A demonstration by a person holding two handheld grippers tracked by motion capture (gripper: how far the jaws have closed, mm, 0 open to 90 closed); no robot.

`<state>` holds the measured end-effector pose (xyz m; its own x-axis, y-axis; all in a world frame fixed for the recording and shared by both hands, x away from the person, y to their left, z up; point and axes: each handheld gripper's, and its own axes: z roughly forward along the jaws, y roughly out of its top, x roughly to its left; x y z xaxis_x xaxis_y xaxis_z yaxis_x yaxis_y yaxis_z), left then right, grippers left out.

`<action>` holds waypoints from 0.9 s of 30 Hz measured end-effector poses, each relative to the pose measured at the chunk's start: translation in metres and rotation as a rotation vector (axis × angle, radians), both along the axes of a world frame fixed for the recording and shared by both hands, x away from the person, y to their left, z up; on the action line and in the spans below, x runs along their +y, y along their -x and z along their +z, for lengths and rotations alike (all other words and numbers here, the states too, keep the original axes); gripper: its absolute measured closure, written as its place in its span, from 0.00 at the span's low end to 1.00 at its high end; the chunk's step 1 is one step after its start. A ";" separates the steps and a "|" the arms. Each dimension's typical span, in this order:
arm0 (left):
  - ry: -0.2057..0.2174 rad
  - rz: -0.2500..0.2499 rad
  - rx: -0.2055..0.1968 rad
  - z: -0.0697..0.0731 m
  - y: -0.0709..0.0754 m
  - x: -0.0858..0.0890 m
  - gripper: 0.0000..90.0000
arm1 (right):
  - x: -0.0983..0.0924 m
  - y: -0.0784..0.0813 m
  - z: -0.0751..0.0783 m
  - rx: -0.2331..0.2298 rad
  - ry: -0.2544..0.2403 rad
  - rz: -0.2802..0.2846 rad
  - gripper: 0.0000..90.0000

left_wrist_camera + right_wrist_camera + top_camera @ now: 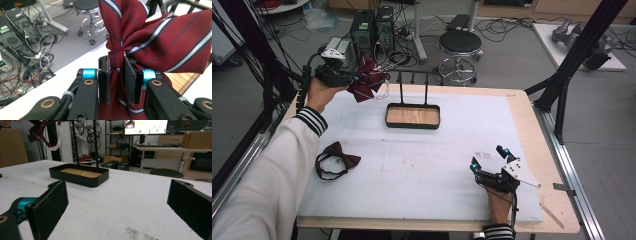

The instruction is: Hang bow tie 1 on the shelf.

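Observation:
My left gripper is raised over the table's far left corner, shut on a dark red striped bow tie. In the left gripper view its pads pinch the bow tie just below the centre knot. A second dark red bow tie with its strap lies flat on the white mat at the left. My right gripper rests on the mat at the near right, open and with nothing between its pads. A black rack with a wooden-floored tray stands at the mat's far middle.
The rack's thin upright posts rise behind the tray. Beyond the table's far edge are a black stool, computer towers and tangled cables on the floor. Black frame struts stand at the right.

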<state>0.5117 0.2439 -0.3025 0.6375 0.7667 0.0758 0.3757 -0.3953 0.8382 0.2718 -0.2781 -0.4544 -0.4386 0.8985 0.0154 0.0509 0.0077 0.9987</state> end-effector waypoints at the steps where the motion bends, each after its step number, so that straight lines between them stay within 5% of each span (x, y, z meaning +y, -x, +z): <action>1: -0.004 0.000 0.007 -0.003 0.000 0.000 0.83 | 0.000 0.000 0.000 0.000 0.000 0.000 0.03; 22: -0.025 -0.029 0.044 -0.021 0.002 -0.004 0.81 | 0.000 0.000 0.000 -0.001 0.002 0.000 0.03; 24: 0.013 -0.038 0.002 -0.022 0.002 -0.003 0.60 | 0.000 0.000 0.000 0.000 0.001 0.000 0.03; 25: 0.022 -0.028 -0.009 -0.021 0.002 -0.002 0.40 | 0.000 0.000 0.000 0.000 0.000 0.000 0.03; 27: 0.051 -0.013 -0.037 -0.021 0.003 0.000 0.23 | 0.000 0.000 0.000 0.000 0.001 0.000 0.03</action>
